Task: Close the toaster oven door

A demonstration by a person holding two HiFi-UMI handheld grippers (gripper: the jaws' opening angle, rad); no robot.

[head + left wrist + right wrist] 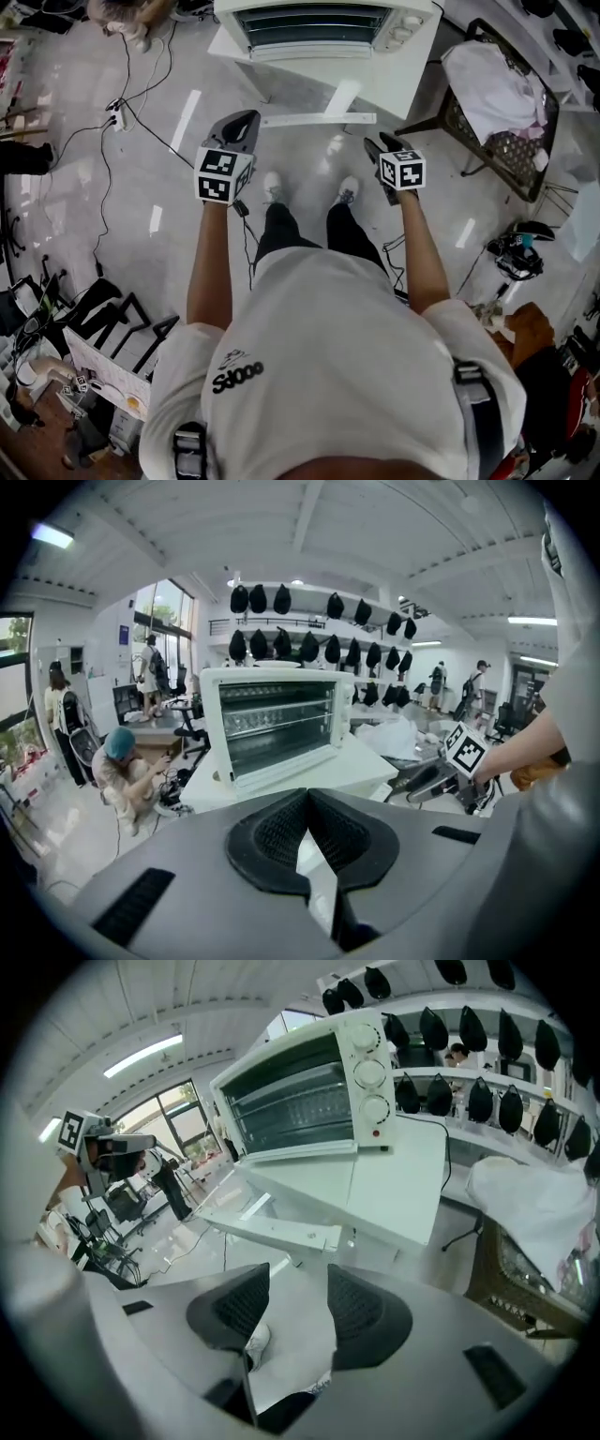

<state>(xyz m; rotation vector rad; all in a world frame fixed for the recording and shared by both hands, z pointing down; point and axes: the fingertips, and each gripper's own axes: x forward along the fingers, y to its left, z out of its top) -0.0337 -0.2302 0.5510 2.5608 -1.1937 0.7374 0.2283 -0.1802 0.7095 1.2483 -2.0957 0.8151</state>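
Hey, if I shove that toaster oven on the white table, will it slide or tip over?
The oven is a wide, low box, so it probably slides rather than tips. The table looks smooth, so it may skid easily. Its metal shell likely stays stiff.

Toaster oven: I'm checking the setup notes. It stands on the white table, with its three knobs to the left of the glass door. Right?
Not quite. The toaster oven does stand on the white table, but its three knobs are to the right of the glass door, as the right gripper view shows.
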